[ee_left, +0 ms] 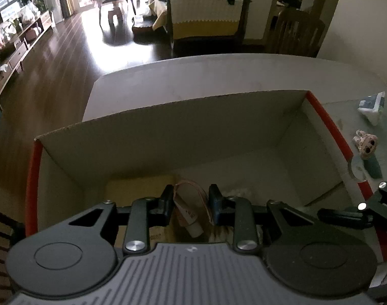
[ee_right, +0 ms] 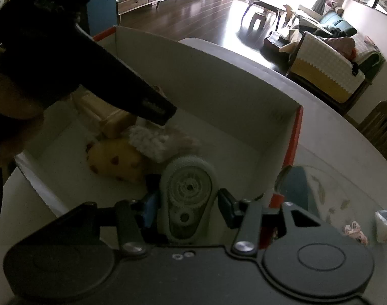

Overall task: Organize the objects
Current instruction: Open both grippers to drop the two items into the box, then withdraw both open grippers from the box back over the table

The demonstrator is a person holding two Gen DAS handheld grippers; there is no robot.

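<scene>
Right tool (ee_right: 187, 207) hung apart around the correction tape (ee_right: 187, 198) over the box (ee_right: 219, 76); left tool (ee_left: 191, 200), apart, risked snagging the tube (ee_left: 189, 218).

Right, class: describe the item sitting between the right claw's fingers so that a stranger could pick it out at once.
Start at the open cardboard box with red edges on the pale table. At its near side, between the right claw fingers, sits a correction tape dispenser. Unlike the yellow spotted plush and fluffy white item beyond it, it is hard, pale grey-green and oval, with gear wheels visible inside.
</scene>
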